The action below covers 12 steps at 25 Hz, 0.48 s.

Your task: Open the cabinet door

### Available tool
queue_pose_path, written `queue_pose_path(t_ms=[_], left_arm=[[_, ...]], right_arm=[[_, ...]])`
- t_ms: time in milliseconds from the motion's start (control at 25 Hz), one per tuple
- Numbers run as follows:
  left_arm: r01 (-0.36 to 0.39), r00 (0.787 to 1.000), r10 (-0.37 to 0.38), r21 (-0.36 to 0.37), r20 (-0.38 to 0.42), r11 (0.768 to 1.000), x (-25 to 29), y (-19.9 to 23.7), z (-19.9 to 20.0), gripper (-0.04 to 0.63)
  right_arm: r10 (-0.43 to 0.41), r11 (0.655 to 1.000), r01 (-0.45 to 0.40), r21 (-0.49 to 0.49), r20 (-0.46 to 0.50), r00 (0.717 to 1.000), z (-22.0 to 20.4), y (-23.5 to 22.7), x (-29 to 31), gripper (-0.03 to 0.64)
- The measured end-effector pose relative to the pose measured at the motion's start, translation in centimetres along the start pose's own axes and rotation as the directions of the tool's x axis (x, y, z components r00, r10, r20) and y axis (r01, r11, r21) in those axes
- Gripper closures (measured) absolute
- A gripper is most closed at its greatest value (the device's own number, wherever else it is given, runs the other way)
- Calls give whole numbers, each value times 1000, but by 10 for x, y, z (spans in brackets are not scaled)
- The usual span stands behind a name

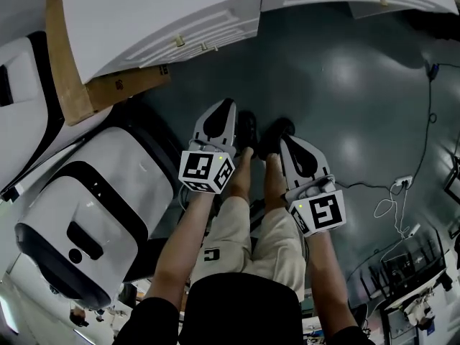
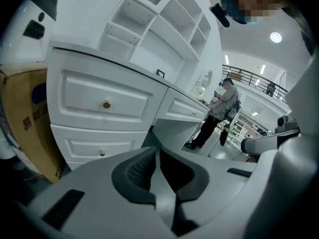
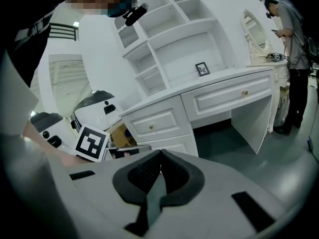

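Left gripper view: my left claw [image 2: 155, 152] has its jaws pressed together, nothing between them.
Right gripper view: my right claw [image 3: 160, 156] is pinched together too, and empty.
Cabinet [image 2: 84, 96]: white, closed, ahead of both claws and apart from them.

White panelled cabinet [image 2: 79, 118] stands upright, fronts shut.

The cabinet [image 2: 79, 91] has smooth white-painted fronts with a soft sheen, and its knobs [image 2: 106, 104] look like polished brass. The box [image 2: 27, 123] is matt brown cardboard. The floor [image 1: 338, 85] is glossy grey. The left tongs [image 2: 155, 152] and right tongs [image 3: 160, 154] have smooth white plastic shells and ribbed matt black pads [image 2: 137, 171].
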<state>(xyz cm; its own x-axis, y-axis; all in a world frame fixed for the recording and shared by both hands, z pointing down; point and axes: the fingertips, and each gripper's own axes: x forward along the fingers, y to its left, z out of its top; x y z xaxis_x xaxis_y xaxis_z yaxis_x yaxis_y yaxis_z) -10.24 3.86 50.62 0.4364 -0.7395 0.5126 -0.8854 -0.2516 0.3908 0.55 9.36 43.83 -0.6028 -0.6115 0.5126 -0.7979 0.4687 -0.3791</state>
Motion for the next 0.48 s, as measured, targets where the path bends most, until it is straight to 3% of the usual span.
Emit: queue_pose_path(t_ms=[160,280,480], left_arm=[[-30,999,30,-26,-17,999,13,17,-21,568],[-47,998,46,-33,-34,998,24,34,-34,511],[-91,994,89,-36,-61,995,45,64,-50,492]], right_arm=[[-12,1000,12,-2,-11,1000,-13,-16,3,598],[-12,1000,12,-11,-22,1000,-20,-22,7,598],[1,1000,-2,-15,-40,999,-29,-26,13,598]])
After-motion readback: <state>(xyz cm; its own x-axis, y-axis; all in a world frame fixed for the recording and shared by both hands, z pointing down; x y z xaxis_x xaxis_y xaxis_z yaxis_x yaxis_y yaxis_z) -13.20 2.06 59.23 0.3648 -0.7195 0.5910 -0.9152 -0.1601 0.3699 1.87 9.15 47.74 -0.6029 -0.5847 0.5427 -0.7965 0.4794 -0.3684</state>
